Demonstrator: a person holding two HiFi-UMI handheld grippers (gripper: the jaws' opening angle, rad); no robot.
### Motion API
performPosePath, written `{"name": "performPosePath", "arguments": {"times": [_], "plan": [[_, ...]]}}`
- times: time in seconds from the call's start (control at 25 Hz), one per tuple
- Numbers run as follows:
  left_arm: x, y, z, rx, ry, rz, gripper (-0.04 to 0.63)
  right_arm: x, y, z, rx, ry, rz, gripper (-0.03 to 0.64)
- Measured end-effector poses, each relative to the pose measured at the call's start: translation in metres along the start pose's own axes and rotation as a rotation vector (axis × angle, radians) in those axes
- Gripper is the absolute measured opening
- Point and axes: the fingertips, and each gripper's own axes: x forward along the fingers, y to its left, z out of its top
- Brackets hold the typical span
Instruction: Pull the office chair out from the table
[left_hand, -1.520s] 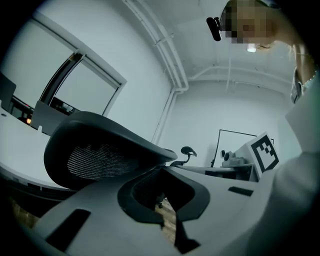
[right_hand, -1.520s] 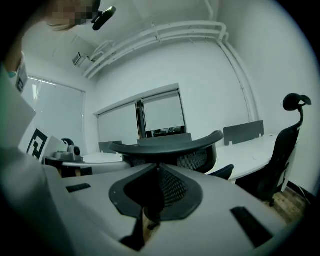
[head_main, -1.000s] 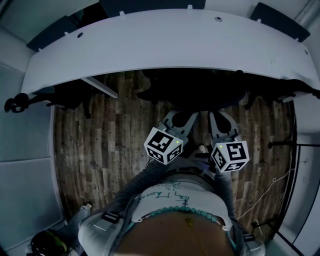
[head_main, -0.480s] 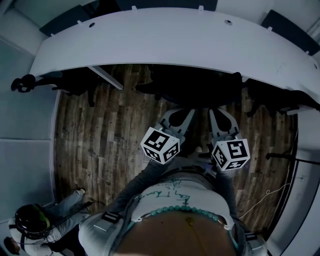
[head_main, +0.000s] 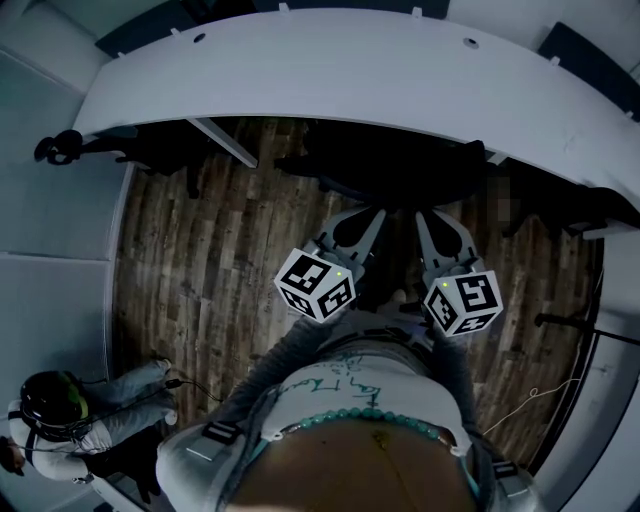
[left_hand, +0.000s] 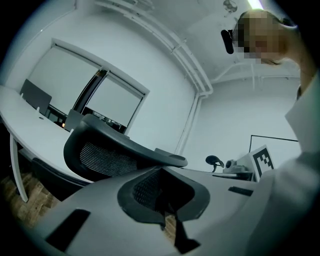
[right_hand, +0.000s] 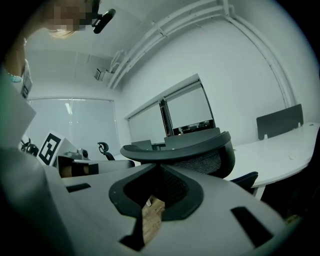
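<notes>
Two grippers, both with jaws together and nothing clamped between the pads. The left gripper (left_hand: 161, 171) and right gripper (right_hand: 159, 169) sat side by side on the near side of the table (head_main: 350, 80), both aimed at the office chair (head_main: 395, 172).

- Chair was tucked under the table's near edge, about mid-length, with the seat mostly hidden under the top.
- Its mesh backrest (left_hand: 105, 152) stuck out on the near side of the table, right in front of both sets of tips, its top rim slightly above them.
- Mesh showed through the cut-outs in each jaw pair. Couldn't tell whether the tips touched the backrest.
- The marker cubes (head_main: 316, 285) sat further back from the table than the tips, close to the operator's torso.

Surface and room:
- Table was a long, curved white top with grey panels (right_hand: 280, 120) standing along its far edge.
- A wood-plank floor (head_main: 200, 260) ran under the table and out on its near side.
- Another dark chair (head_main: 55, 150) stood at the table's left end.
- A second person (head_main: 70, 425) crouched on the floor, well clear of the table, off its near-left corner.
- Beyond the table's far side were white walls and large windows (left_hand: 100, 97).
</notes>
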Motion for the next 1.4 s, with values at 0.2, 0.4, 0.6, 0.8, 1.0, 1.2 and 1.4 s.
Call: {"name": "performPosePath", "arguments": {"times": [0.2, 0.4, 0.6, 0.8, 1.0, 1.2, 1.4], "plan": [[-0.004, 0.000, 0.001, -0.017, -0.009, 0.002, 0.012, 0.000, 0.005, 0.001, 0.019, 0.000, 0.035, 0.026], [-0.003, -0.006, 0.001, -0.029, -0.022, -0.026, 0.012, -0.004, 0.005, 0.001, 0.066, -0.020, 0.050, 0.028], [-0.003, -0.006, 0.003, -0.062, -0.036, -0.035, 0.014, -0.005, 0.004, 0.004, 0.087, -0.027, 0.070, 0.028], [-0.002, -0.006, 0.003, -0.089, -0.047, -0.049, 0.026, -0.005, 0.003, 0.005, 0.162, -0.042, 0.097, 0.065], [-0.005, -0.002, 0.003, -0.177, -0.067, -0.046, 0.119, -0.005, 0.011, 0.006, 0.261, -0.050, 0.135, 0.141], [-0.007, 0.004, 0.008, -0.225, -0.116, -0.029, 0.155, -0.006, -0.004, 0.008, 0.406, -0.095, 0.100, 0.221], [-0.003, 0.004, 0.013, -0.266, -0.149, -0.030, 0.191, -0.003, -0.014, 0.022, 0.476, -0.151, 0.095, 0.259]]}}
